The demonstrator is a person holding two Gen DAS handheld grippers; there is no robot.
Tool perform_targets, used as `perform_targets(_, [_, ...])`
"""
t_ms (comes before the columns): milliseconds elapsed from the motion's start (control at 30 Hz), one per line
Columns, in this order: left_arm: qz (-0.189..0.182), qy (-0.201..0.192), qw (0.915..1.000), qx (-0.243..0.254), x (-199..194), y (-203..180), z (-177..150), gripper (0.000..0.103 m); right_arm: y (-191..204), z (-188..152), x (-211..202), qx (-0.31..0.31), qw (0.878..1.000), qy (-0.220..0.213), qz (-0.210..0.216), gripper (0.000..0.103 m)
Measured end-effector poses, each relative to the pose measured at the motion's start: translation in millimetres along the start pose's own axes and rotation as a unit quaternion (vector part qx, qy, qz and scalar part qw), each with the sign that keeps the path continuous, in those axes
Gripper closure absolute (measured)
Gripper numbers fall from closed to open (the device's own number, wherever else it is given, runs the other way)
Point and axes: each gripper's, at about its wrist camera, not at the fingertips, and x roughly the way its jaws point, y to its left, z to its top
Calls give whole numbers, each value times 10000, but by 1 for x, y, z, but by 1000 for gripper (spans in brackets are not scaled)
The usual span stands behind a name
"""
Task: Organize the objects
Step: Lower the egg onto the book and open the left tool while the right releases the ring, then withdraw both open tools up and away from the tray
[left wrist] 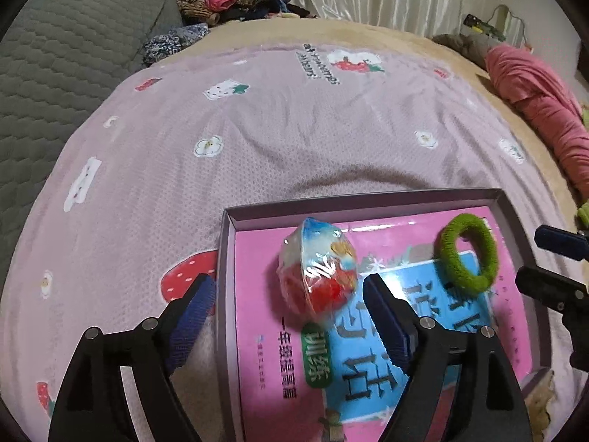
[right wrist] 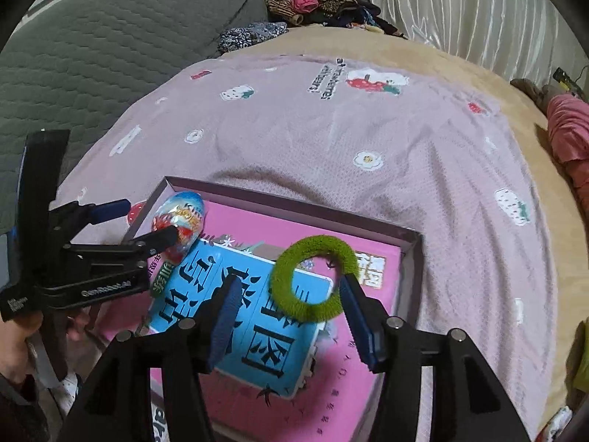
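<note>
Left wrist view: the left gripper stands apart around the wrapped jelly cup, not pressing it; the right gripper stands apart around the green hair tie. Both lie in the box. Lifting carelessly, a pad might snag the tie.

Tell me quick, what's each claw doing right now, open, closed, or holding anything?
Left claw: open, holding nothing; the wrapped jelly cup lies between its fingers in the box.
Right claw: open, holding nothing; the green hair tie lies free on the book.
</note>
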Motion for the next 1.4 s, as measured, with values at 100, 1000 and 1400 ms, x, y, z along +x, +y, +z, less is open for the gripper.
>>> perform_targets(100, [63,-73,9999,34,-15,2,-3,17,1,0,-13,58,10000,-70,37,42])
perform_targets(1000, [15,-539,9985,-124,-140,14,-74,15,51,-51,-122,214,9988,-380,217,13])
perform_targets(1400, [-68,-722,9974,-21,-190,9,-107,15,73,-81,-161,144,9980,-528,328,8])
